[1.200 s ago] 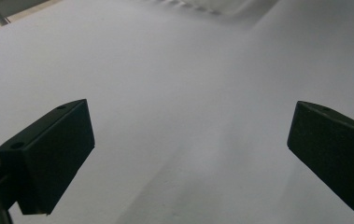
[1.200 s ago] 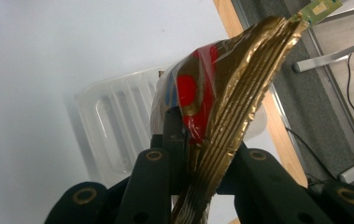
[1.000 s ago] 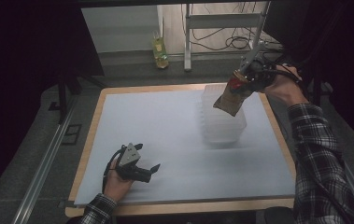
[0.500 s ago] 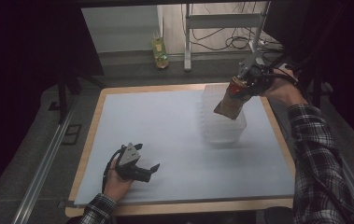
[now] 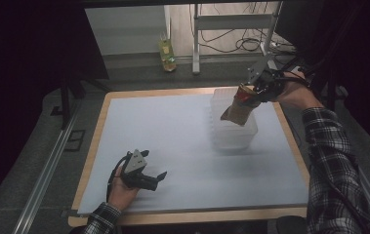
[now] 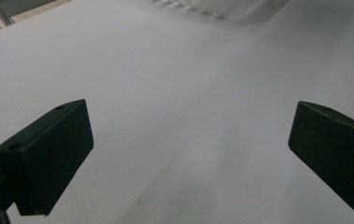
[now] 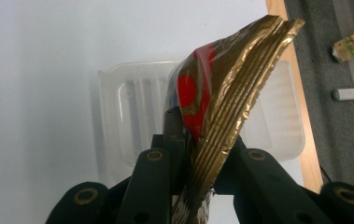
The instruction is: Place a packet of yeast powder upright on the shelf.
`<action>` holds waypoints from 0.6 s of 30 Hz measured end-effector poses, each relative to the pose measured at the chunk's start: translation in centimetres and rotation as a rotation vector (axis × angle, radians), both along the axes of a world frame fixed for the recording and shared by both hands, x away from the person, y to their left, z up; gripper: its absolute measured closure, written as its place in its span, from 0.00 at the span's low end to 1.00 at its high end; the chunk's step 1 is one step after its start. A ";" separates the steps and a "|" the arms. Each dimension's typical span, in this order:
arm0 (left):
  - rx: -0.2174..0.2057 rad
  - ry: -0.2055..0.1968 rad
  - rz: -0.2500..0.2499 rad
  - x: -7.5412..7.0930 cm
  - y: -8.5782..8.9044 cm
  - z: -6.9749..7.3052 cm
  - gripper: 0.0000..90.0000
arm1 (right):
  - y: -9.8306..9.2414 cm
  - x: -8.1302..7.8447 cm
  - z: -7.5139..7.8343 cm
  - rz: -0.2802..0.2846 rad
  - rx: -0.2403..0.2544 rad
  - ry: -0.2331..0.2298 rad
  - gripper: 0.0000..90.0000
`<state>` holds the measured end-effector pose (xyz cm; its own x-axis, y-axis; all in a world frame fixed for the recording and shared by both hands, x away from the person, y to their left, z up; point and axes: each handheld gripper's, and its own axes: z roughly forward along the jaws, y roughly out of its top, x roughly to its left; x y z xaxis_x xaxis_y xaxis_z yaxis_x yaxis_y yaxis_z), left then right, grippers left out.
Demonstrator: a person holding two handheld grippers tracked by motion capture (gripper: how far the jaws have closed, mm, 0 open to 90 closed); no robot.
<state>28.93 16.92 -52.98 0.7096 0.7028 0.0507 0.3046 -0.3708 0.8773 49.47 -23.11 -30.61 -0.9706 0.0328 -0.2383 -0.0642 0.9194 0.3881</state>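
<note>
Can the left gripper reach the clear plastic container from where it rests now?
Probably yes. The left gripper rests open near the table's front edge, and bare white table lies between it and the clear plastic container. Only the right gripper, holding a gold snack bag above it, might crowd it.

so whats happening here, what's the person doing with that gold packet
A person works at a table covered by a white mat, with a hand-held gripper in each hand. The right hand-held gripper is shut on the edge of a gold and red snack packet and holds it above a clear plastic container at the far right of the mat. The left hand-held gripper rests open on the mat near the front edge, with nothing between its jaws.
</note>
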 end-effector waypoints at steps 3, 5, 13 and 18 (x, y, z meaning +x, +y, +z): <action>0.003 0.002 -0.001 0.0 -0.1 0.0 0.00 | 0.2 0.0 -0.4 0.013 -0.012 0.002 0.88; 0.004 0.002 -0.001 0.0 -0.1 0.0 0.00 | 0.5 0.3 -0.6 0.013 -0.025 -0.002 0.88; 0.001 0.002 0.001 -0.1 0.1 0.0 0.00 | 1.5 1.5 -2.7 -0.015 -0.101 0.019 0.88; -0.001 0.001 0.002 0.0 0.1 0.0 0.00 | 1.6 1.8 -3.5 -0.041 -0.104 0.034 0.88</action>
